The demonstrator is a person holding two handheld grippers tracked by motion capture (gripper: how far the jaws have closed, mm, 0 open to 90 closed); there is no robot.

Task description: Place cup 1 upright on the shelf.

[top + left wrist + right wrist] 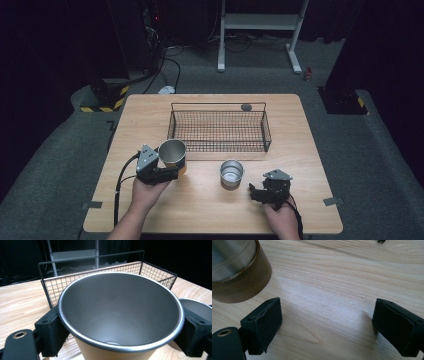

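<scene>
A person's left tongs [172, 172] are gripping a tall steel cup [173, 154] over the wooden bench [200, 210], while the right tongs [256, 192] are resting open and empty just right of a short steel cup [231, 173]. The left gripper view is looking straight into the tall cup [120, 315], its rim clamped between both black pads, with the wire basket [155, 271] standing just beyond it and the short cup's rim [200, 308] peeking in past the right pad. The right gripper view is showing bare bench [337, 290] between the parted pads and the short cup's brown base [242, 282] beyond the left pad, cut off by the frame. The tall cup's lower body is running out of the left gripper view.
</scene>
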